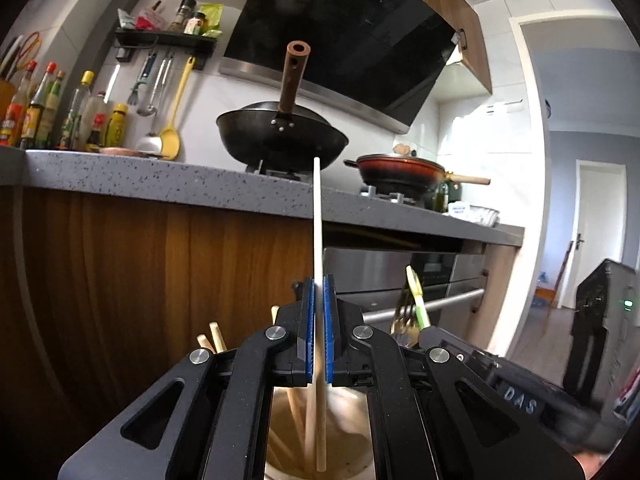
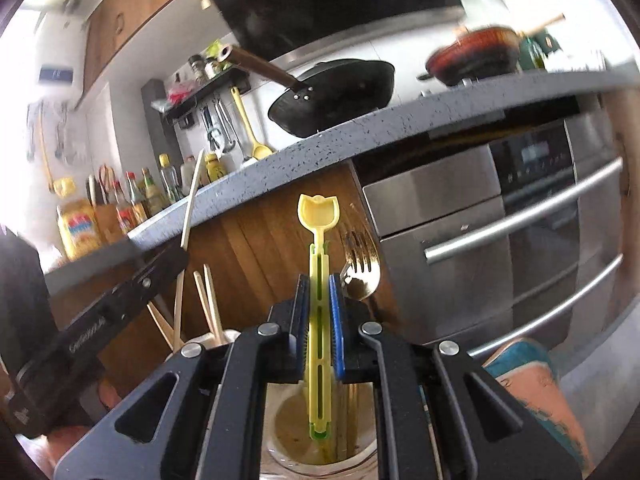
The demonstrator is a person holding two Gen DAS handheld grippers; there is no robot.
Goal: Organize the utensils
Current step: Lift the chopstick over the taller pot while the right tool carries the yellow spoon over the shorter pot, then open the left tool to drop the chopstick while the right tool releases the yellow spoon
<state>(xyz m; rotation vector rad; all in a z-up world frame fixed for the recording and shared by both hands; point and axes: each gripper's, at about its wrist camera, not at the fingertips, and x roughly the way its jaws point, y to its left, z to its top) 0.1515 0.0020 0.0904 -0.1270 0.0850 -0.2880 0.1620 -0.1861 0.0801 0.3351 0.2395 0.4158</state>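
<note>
Directly above the utensil cup: left gripper clamped on an upright chopstick, tip inside; right gripper clamped on an upright yellow plastic spoon, equally near.

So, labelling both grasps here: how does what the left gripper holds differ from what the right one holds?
The left gripper clamps a plain pale chopstick, thin and smooth. The right gripper clamps a yellow plastic utensil, wider, slotted, with a shaped head. Both stand roughly upright over a holder, with the jaws shut.
</note>
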